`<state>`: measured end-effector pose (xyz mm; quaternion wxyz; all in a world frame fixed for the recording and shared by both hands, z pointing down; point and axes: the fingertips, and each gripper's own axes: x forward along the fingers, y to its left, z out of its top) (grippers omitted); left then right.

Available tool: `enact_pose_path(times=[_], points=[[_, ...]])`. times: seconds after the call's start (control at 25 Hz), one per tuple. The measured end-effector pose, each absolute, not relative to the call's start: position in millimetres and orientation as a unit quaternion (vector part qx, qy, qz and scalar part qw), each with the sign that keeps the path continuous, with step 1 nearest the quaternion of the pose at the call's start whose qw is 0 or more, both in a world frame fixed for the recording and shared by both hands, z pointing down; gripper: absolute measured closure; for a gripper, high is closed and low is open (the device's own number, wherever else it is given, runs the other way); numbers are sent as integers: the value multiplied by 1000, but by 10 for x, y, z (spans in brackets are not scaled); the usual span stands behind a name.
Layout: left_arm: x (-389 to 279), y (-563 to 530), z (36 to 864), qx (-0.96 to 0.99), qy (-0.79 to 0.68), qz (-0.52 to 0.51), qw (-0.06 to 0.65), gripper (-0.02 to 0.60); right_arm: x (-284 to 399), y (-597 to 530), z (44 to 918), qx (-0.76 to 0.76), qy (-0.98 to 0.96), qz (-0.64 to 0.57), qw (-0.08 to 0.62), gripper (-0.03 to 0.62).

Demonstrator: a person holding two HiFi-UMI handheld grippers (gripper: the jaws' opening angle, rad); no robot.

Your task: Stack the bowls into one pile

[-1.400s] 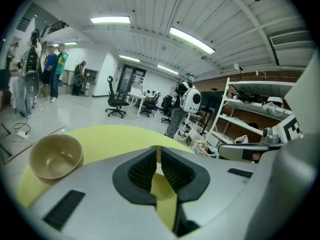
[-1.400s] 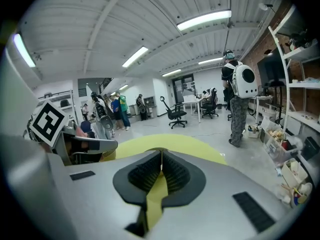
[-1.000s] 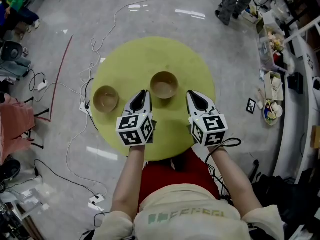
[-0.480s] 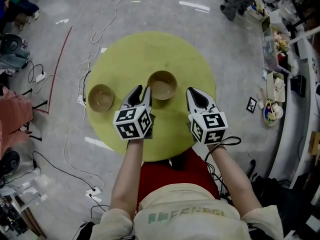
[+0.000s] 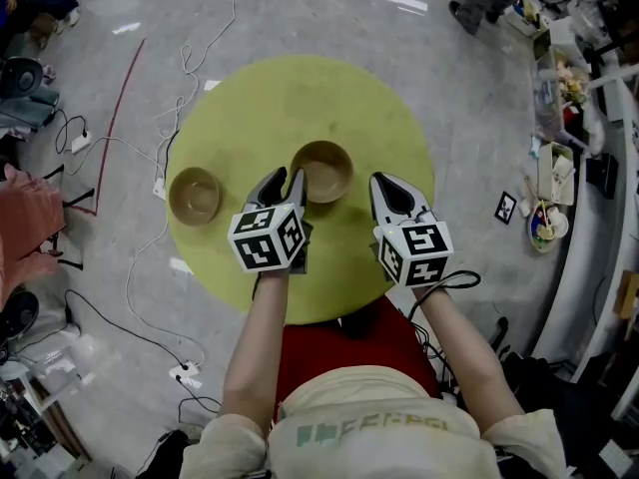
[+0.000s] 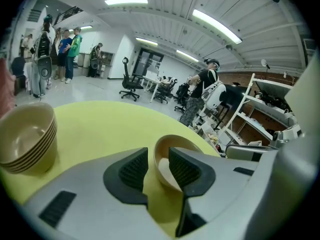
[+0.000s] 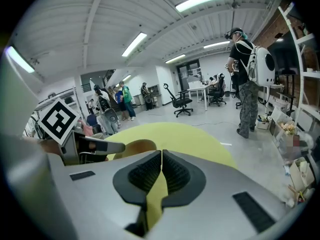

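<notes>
Straddling bowl (image 6: 172,144) rim, left gripper (image 5: 284,178) jaws apart

No words, numbers or brand names legible to me anywhere. Only black-and-white square code markers: on the cube (image 5: 268,238) of the left claw (image 5: 284,179), on the cube (image 5: 414,254) of the right claw (image 5: 385,181), and on a small card (image 5: 504,208) lying on the floor (image 5: 479,98). Green print on the person's shirt (image 5: 384,429): too blurred to read
</notes>
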<state>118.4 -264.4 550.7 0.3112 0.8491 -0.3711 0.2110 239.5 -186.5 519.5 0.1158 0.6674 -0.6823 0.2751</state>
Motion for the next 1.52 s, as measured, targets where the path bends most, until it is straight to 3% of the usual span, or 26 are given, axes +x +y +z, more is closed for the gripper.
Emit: enact_pose_path(times=[0.6,1.04,1.52], points=[[1302,-2753,5810,820,-394,242,337,462,2555,-1943,5400,657,-683,295,122,557],[1309,-2792,5824,807,-418,238,342,541,2586,-1971,5436,652,-684,302,125,557],[1228,-2788,5583,816,-421,215,332,549,2493,-1992,5331,645,-694,293,126,557]])
